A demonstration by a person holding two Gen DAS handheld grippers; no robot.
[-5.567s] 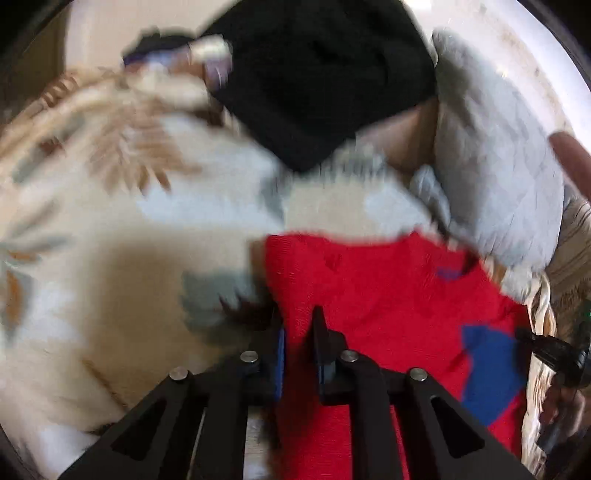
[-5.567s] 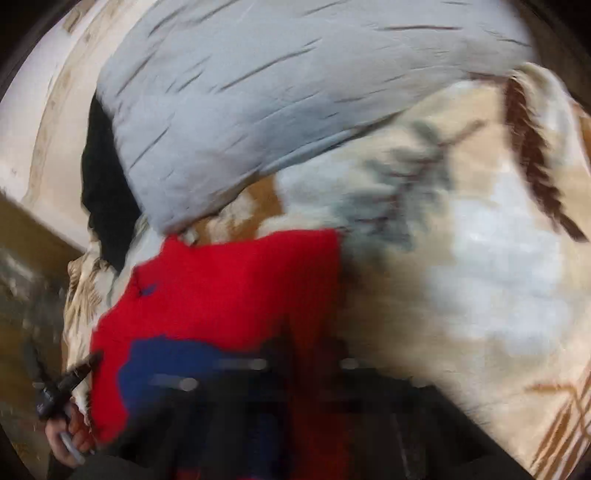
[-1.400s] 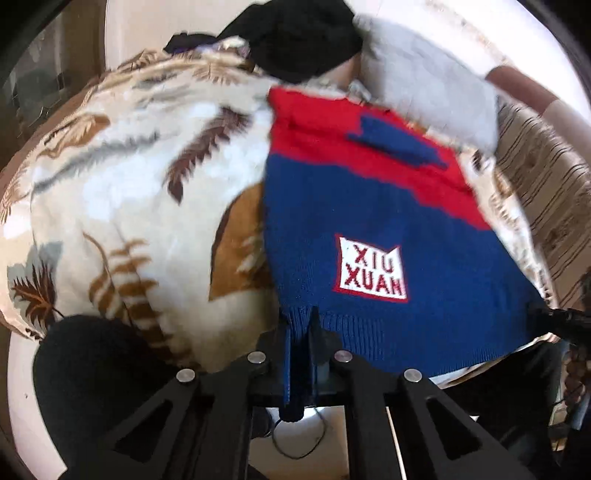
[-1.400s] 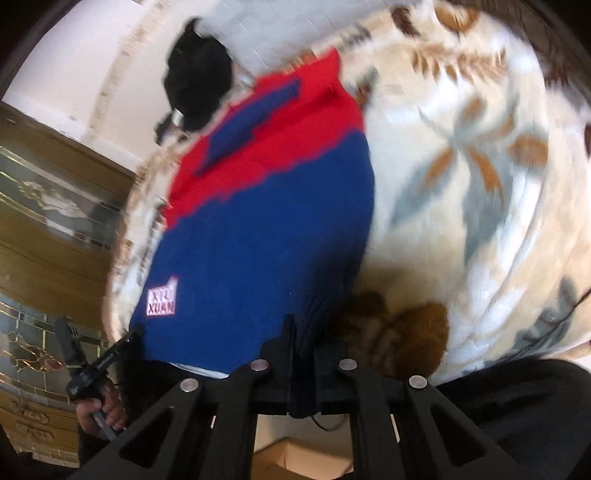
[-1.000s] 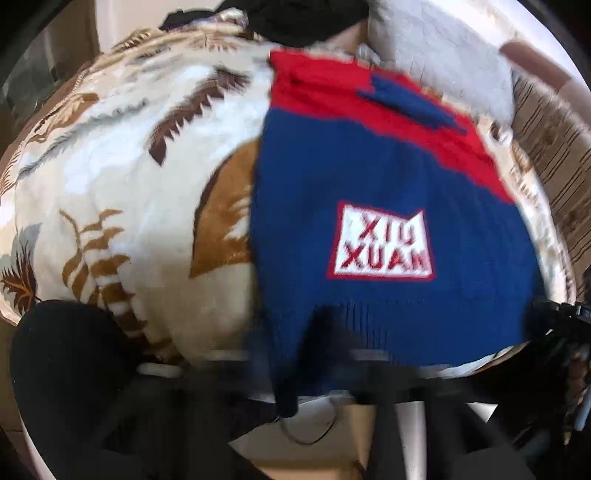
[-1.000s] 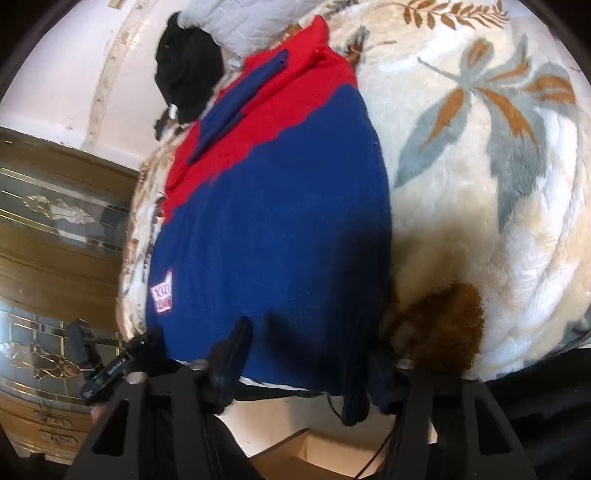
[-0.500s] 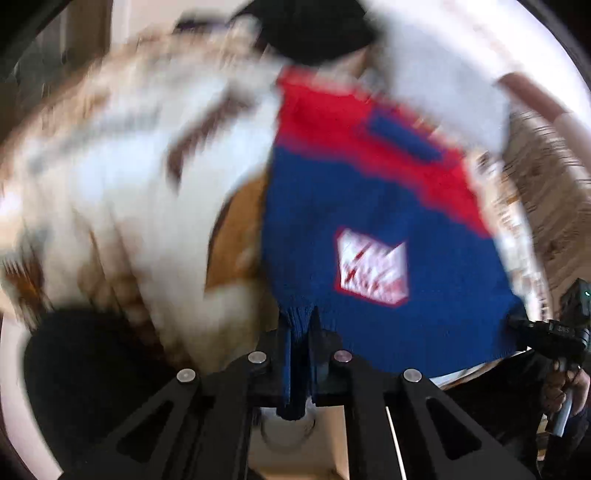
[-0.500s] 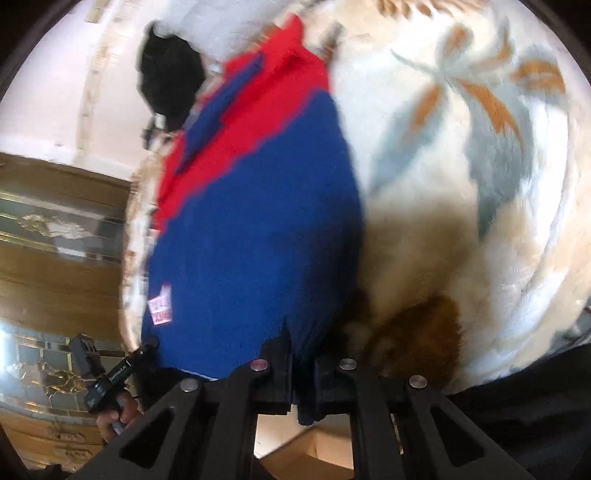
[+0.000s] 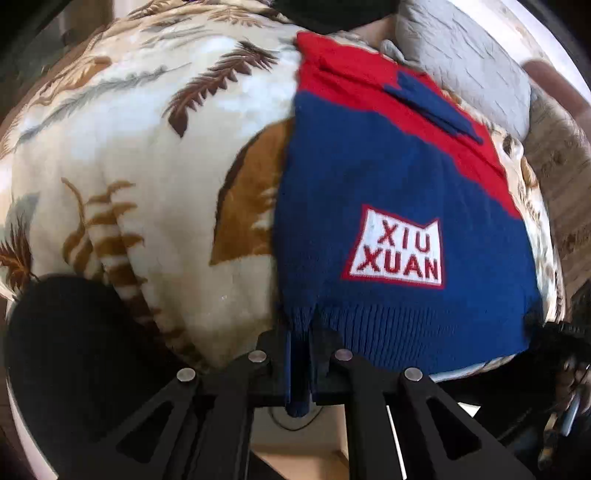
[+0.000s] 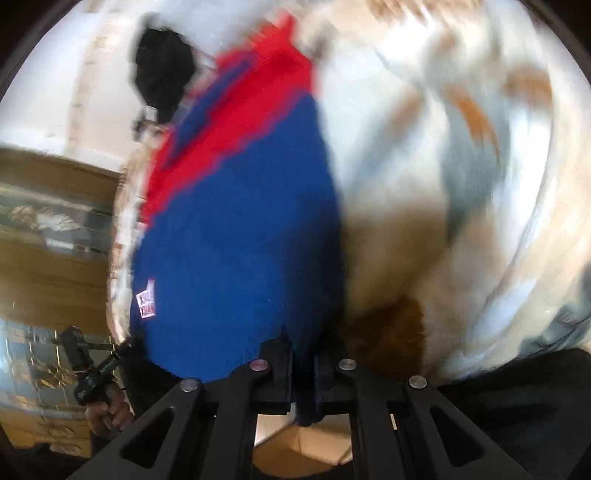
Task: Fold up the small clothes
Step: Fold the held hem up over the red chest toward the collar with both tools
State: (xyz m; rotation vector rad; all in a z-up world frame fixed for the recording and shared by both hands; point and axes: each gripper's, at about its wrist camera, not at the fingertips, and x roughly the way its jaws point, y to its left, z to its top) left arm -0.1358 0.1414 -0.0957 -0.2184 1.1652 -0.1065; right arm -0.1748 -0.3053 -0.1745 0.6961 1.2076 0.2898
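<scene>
A small knitted sweater [image 9: 388,177], navy with a red top and a white "XIU XUAN" patch, lies spread flat on a leaf-print blanket [image 9: 147,155]. My left gripper [image 9: 300,339] is shut on the left corner of its ribbed hem. My right gripper [image 10: 302,350] is shut on the hem's right corner; the sweater [image 10: 240,229] shows blurred in the right wrist view. The right gripper also shows at the far right of the left wrist view [image 9: 554,332]. The left gripper shows at lower left of the right wrist view [image 10: 96,369].
A grey pillow [image 9: 465,62] and a black garment [image 9: 332,11] lie at the blanket's far end. A wooden cabinet [image 10: 55,229] stands to the left in the right wrist view. The blanket's near edge drops off just before the grippers.
Over the last seconds both grippers pulled the hem toward me, unfolding the sweater from a red bundle to full length. In the last second the hem shifted slightly; the right view is blurred by motion.
</scene>
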